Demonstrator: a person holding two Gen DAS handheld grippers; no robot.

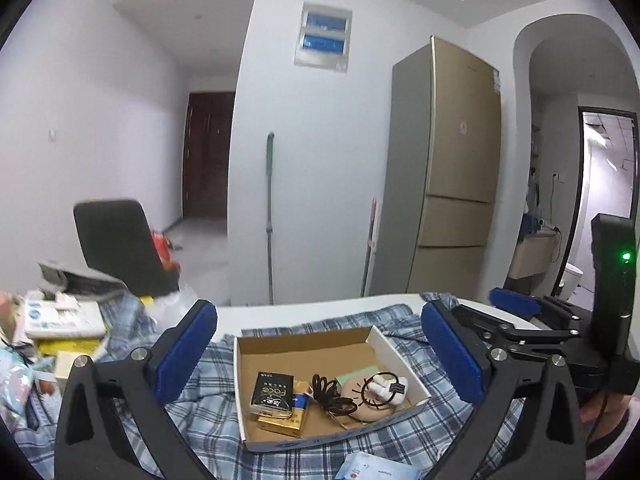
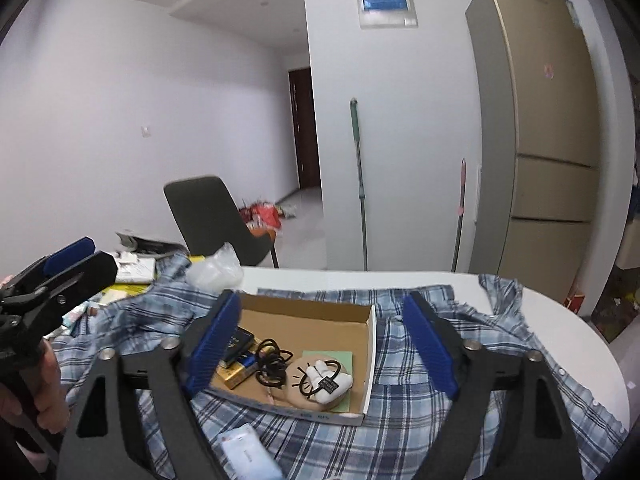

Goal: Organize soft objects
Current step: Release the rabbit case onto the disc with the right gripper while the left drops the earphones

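An open cardboard box (image 1: 308, 354) (image 2: 316, 326) lies on a blue plaid shirt (image 1: 208, 412) (image 2: 416, 364) spread over the white table. In the box are a beige round puff (image 1: 366, 402) (image 2: 298, 394) with a white plush hair tie (image 1: 386, 387) (image 2: 330, 380), black hair ties (image 1: 328, 394) (image 2: 272, 360), a black packet (image 1: 273, 395) and a gold box (image 1: 284, 424) (image 2: 234, 378). My left gripper (image 1: 318, 354) is open and empty, above the box. My right gripper (image 2: 320, 348) is open and empty, also framing the box; it also shows in the left wrist view (image 1: 516, 308).
A tissue pack (image 1: 372, 468) (image 2: 248, 456) lies on the shirt in front of the box. A pile of packets and boxes (image 1: 60, 332) (image 2: 128, 272) fills the table's left side. A dark chair (image 1: 120, 244) (image 2: 216, 216) stands behind the table. A fridge (image 1: 452, 168) stands at the right.
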